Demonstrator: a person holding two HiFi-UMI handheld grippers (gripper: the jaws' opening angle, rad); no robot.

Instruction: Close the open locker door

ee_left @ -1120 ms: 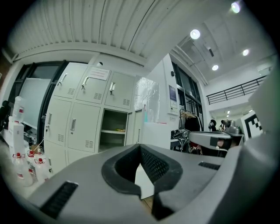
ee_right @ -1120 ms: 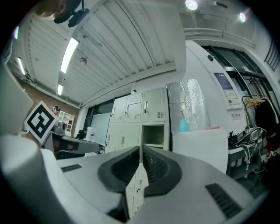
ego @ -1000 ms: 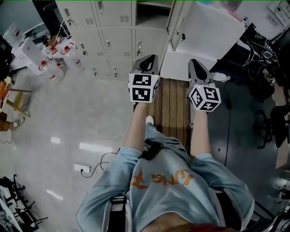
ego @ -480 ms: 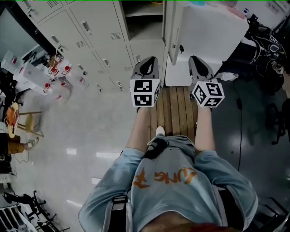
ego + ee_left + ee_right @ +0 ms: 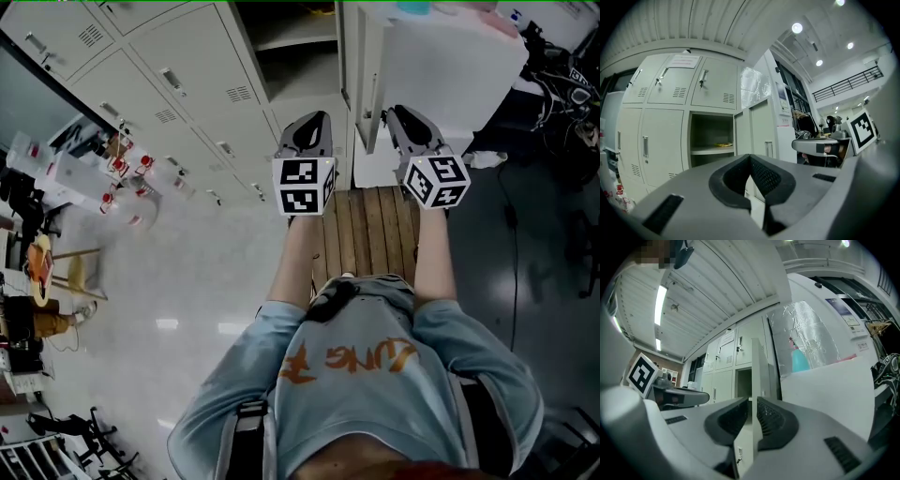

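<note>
The grey lockers (image 5: 178, 66) fill the top of the head view. One compartment (image 5: 291, 37) stands open, with its door (image 5: 361, 66) swung out towards me and seen almost edge-on. My left gripper (image 5: 307, 127) is held just below the open compartment, and my right gripper (image 5: 405, 117) is beside the door's outer edge. Neither touches the door. In the left gripper view the left gripper (image 5: 750, 159) is shut and empty, aimed at the open compartment (image 5: 712, 140) and the door (image 5: 759, 131). In the right gripper view the right gripper (image 5: 753, 401) is shut and empty, in line with the door edge (image 5: 761, 366).
I stand on a wooden pallet (image 5: 361, 225) in front of the lockers. A large white foil-wrapped box (image 5: 450, 56) stands right of the door. Bottles with red caps (image 5: 122, 178) sit at the left. Cables and equipment (image 5: 562, 84) crowd the right side.
The person has stepped closer to the lockers. Both grippers have moved forward and now sit next to the open door and compartment. Both stay shut.
</note>
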